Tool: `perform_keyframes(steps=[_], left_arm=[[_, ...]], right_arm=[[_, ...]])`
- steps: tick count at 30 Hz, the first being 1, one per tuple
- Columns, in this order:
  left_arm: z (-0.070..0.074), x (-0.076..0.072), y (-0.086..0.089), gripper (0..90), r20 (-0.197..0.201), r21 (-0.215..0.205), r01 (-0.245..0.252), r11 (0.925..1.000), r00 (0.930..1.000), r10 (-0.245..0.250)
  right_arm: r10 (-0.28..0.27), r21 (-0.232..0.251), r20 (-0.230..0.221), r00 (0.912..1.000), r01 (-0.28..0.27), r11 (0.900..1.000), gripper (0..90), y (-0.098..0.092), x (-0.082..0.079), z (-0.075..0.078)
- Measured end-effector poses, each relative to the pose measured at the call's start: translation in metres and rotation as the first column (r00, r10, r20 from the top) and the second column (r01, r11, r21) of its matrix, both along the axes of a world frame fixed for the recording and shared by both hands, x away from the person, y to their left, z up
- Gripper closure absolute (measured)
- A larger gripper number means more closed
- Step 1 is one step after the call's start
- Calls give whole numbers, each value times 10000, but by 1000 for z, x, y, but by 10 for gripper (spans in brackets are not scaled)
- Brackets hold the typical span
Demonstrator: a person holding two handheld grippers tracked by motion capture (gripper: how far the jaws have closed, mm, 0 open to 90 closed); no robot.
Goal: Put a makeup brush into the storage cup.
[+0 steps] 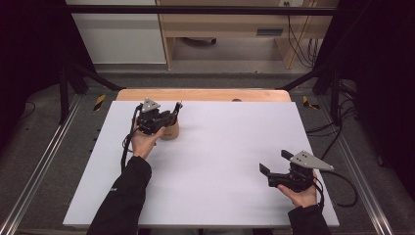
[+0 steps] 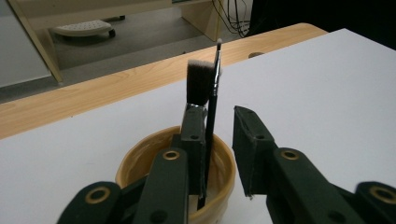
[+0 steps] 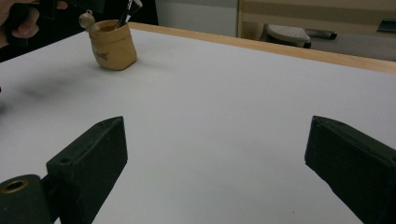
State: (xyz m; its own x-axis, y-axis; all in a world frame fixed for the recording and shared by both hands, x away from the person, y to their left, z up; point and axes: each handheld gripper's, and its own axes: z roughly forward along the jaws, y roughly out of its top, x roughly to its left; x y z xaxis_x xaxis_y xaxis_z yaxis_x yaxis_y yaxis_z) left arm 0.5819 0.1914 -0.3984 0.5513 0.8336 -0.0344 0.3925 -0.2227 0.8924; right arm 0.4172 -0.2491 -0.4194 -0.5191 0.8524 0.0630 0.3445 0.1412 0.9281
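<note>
On the white table (image 1: 215, 161), near its far left corner, stands a soft tan pot (image 2: 140, 158), light and easily tipped. In it stand a flat black makeup brush (image 2: 200, 81) and a thin slippery liner brush (image 2: 212, 112), best pinched mid-handle. The left gripper (image 2: 219, 149) stands slightly parted around them, gripping nothing; the right gripper (image 3: 215, 158) gapes wide, empty.

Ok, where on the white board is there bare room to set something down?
The broad middle of the white board between the tan cup and the right gripper is bare, as is the near-left stretch beside the sleeve. It is crowded only at the far-left, where the left gripper stands over the cup with its brushes.
</note>
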Motion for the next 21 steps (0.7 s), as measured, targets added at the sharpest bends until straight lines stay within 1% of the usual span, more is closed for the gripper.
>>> perform_keyframes(steps=[7, 9, 13, 17, 19, 21], left_arm=[[11, -16, 4, 634, 284, -494, 449, 9978, 9986, -435], [14, -22, 4, 598, 371, -450, 538, 9975, 9979, -522], [20, -32, 7, 548, 561, -562, 744, 9956, 9959, -712], [24, -42, 10, 479, 693, -626, 879, 9942, 9941, -836], [25, -47, 11, 438, 681, -685, 952, 9931, 9936, -905], [24, -51, 13, 397, 686, -627, 986, 9931, 9932, -943]], right_arm=[[-60, 79, 50, 10000, 60, 10000, 63, -1, -1, 2], [-48, 71, 49, 10000, 48, 10000, 63, -1, -1, 2], [-64, 66, 70, 10000, 63, 10000, 62, -1, -1, 2], [-54, 102, 62, 10000, 53, 9999, 62, -1, -1, 2], [-58, 94, 75, 10000, 57, 9999, 61, -2, -1, 2], [-56, 93, 76, 10000, 55, 9999, 61, -2, -1, 2]])
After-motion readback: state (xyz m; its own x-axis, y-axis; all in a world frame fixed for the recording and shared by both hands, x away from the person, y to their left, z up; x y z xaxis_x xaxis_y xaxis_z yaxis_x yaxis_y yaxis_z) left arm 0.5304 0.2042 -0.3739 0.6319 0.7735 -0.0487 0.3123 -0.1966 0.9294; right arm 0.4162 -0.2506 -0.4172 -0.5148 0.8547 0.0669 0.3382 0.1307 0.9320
